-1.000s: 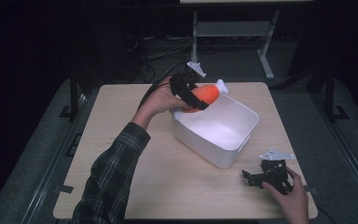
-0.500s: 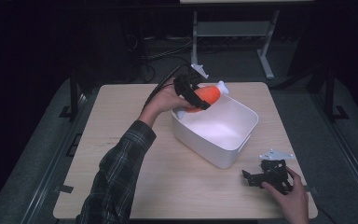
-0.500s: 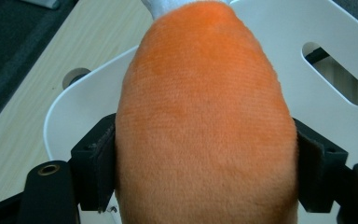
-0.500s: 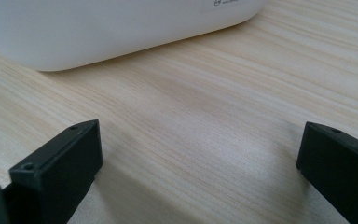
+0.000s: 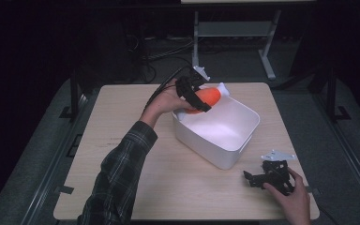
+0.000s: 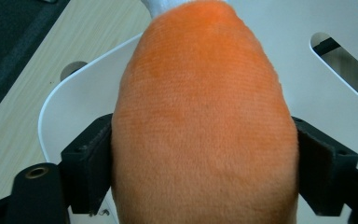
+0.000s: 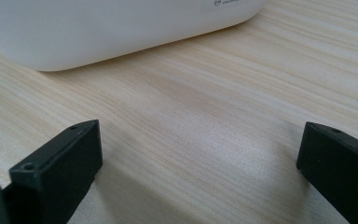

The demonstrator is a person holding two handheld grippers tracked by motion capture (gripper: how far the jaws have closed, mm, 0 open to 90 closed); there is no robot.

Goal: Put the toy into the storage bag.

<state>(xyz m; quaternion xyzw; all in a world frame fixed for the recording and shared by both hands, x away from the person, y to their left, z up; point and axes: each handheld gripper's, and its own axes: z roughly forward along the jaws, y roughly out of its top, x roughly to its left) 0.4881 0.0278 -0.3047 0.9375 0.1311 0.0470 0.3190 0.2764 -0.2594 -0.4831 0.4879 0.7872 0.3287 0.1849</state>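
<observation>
High view: the left tool point(image 5: 198, 96) hangs over the far-left corner of the white plastic bin point(image 5: 218, 152), at about eleven o'clock from the bin's middle, with the orange plush toy point(image 5: 207, 97) between its jaws. The right tool point(image 5: 273, 174) rests on the desk point(image 5: 122, 140) at about four o'clock from the bin, held in the right hand point(image 5: 294, 201).

Left gripper view: the plush toy sits between both pads point(image 6: 89, 161), which touch its sides; the jaws have just been opening, so the pinch is loose. Bin wall lies behind it.

Right gripper view: jaws spread wide over bare desk, nothing between them, the bin at twelve o'clock.
</observation>
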